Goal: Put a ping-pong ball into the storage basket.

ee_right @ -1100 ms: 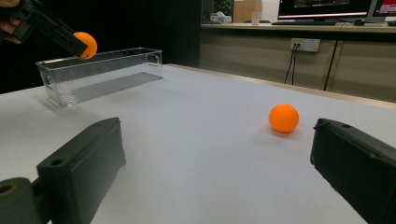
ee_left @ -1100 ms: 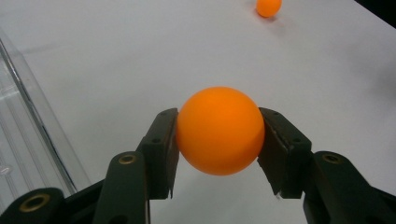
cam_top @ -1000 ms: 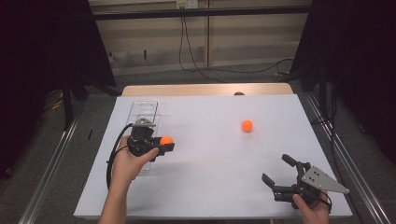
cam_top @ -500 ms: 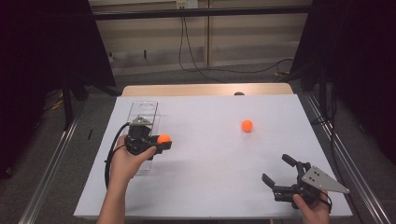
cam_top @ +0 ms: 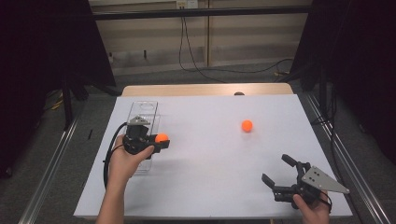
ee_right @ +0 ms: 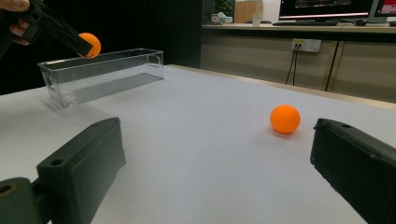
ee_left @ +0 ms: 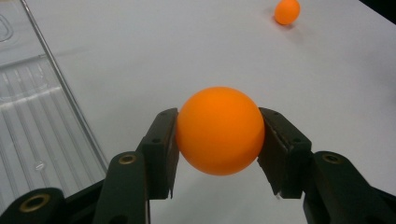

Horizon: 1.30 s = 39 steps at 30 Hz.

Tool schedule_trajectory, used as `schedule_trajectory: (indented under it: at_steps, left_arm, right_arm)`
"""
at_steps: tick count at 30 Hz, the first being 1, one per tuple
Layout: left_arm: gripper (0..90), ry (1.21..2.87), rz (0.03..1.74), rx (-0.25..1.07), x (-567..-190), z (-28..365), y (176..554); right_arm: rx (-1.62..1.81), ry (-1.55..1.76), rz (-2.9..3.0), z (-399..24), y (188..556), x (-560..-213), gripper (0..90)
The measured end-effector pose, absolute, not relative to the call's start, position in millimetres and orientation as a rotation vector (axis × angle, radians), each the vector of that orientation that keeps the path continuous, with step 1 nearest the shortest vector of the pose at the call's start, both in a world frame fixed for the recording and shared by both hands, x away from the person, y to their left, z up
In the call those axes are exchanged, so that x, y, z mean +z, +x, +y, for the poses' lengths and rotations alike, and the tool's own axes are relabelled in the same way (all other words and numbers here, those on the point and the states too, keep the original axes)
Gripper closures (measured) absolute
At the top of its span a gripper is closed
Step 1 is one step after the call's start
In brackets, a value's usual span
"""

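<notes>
My left gripper (cam_top: 161,139) is shut on an orange ball (ee_left: 219,130), its pads pressing on both sides. It hovers beside the right wall of a clear plastic bin (cam_top: 144,110) at the table's left. The right gripper view catches that held ball (ee_right: 88,44) above the bin (ee_right: 102,74). A second orange ball (cam_top: 247,125) lies loose on the white table, right of centre; it also shows in the left gripper view (ee_left: 286,11) and the right gripper view (ee_right: 285,119). My right gripper (cam_top: 279,171) rests open near the front right edge, nothing between its jaws.
The white table (cam_top: 210,154) has a wooden strip (cam_top: 205,89) along its far edge. Metal rails (cam_top: 51,158) run along both sides on the floor. Cables (cam_top: 205,70) trail behind the table. Dark curtains stand at both sides.
My left gripper with its ball has drifted slightly left, closer to the bin's wall. The right gripper and the loose ball have stayed put.
</notes>
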<state>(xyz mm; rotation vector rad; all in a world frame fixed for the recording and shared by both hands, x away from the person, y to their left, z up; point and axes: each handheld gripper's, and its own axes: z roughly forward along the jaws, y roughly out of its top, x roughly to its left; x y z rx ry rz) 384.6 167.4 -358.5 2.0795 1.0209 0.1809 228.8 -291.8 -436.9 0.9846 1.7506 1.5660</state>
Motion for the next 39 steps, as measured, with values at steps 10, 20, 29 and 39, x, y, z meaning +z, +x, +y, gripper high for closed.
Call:
schedule_trajectory:
  at_steps: [10, 20, 29, 39]
  left_arm:
    - [50.9, 2.067, 1.04, 0.187, -359.7, 170.8, 386.0]
    - [50.9, 2.059, 1.055, 0.211, -360.2, 175.3, 387.2]
    - [50.9, 2.056, 1.063, 0.232, -361.0, 179.2, 388.6]
    - [50.8, 2.041, 1.075, 0.245, -360.1, 183.5, 388.5]
  right_arm:
    - [1.567, 0.991, 1.747, -291.8, 229.1, -437.0, 2.2]
    - [1.565, 0.988, 1.754, -291.8, 229.2, -437.3, 2.2]
    - [1.566, 0.99, 1.756, -291.9, 229.1, -437.4, 2.2]
    - [1.568, 0.988, 1.754, -291.7, 229.1, -437.2, 2.2]
